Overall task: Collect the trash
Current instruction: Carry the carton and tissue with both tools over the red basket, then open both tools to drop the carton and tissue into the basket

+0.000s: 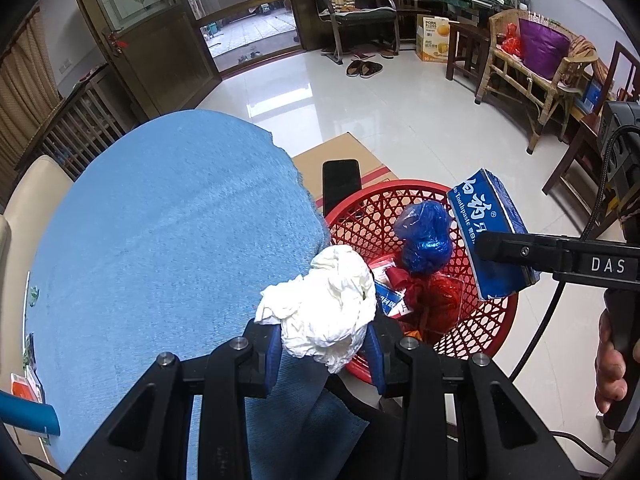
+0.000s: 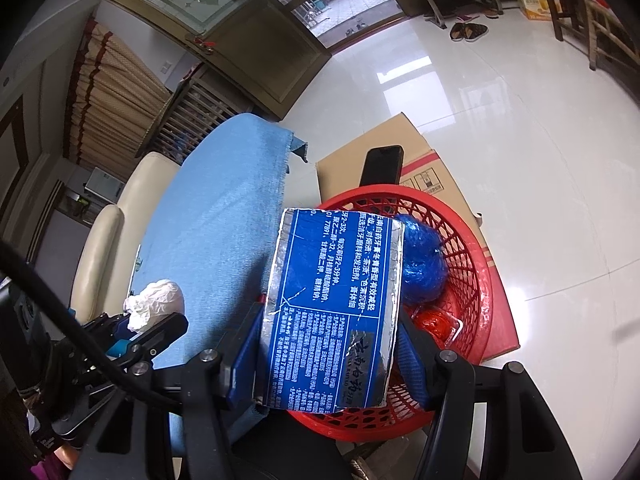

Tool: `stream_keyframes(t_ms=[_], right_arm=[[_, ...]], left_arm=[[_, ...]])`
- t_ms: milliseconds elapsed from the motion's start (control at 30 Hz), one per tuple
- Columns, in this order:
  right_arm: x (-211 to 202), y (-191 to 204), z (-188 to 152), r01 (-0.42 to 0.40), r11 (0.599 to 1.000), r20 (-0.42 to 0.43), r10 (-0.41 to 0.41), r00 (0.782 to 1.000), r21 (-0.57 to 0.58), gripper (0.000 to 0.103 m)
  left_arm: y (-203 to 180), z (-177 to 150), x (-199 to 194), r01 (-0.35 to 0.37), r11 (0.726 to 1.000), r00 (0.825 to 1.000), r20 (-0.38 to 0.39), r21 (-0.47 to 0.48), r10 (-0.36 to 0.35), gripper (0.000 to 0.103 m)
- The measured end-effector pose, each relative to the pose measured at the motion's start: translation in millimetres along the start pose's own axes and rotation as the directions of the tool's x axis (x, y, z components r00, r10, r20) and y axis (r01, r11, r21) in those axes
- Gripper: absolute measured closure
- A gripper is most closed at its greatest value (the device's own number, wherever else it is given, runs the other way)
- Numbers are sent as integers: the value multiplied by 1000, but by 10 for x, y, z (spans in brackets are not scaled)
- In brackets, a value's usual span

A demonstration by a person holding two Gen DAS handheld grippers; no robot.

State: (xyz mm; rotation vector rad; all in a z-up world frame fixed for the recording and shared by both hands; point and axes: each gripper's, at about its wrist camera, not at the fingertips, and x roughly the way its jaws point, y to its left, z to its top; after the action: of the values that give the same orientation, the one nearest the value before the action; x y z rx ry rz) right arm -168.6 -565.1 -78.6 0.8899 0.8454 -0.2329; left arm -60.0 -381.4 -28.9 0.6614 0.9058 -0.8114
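My left gripper [image 1: 326,338] is shut on a crumpled white tissue [image 1: 328,304] at the edge of the blue-clothed table [image 1: 160,248], beside the red mesh basket [image 1: 472,332]. My right gripper [image 2: 326,344] is shut on a blue toothpaste box [image 2: 332,312] and holds it over the basket [image 2: 472,280]. The box also shows in the left wrist view [image 1: 494,236], and the tissue in the right wrist view [image 2: 154,304]. The basket holds a blue plastic bag [image 1: 426,240], red wrapping [image 1: 436,300] and a small carton.
The basket sits on a cardboard box [image 1: 348,156] with a black phone [image 1: 342,184] on it. A cream chair [image 2: 116,232] stands beyond the table. White tiled floor [image 1: 360,104] spreads to chairs, slippers and a door at the back.
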Motion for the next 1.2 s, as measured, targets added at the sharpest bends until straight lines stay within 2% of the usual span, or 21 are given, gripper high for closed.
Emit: stream_keyframes(t_ms=[567,667,733,900,1167,1200], right_arm=[[114,-300,-41,11,997,-26,-9,1000,75,38],[118,-326,-38,8,996,-32,-6,999,85,38],[124,-330,-39,10,996,-37,-7,999,91,37],[135,-337,-42,5,994,-52,1,999,109,35],[111,-260,-29,-8,995,-49,13,999,94,35],[113,-251,-23,-9,996,-48,13,999,92,35]], left_arm=[[-125,34,119,11,999,1000,-15,34,-10,64],[-141,36,108,14,999,1000,-12,41,-14,58],[-153,39,96,13,999,1000,-5,45,-13,50],[-168,33,31,21,998,1000,19,58,-22,46],[-119,20,-18,33,999,999,24,41,-34,46],[-105,16,-29,37,999,999,26,37,-38,43]])
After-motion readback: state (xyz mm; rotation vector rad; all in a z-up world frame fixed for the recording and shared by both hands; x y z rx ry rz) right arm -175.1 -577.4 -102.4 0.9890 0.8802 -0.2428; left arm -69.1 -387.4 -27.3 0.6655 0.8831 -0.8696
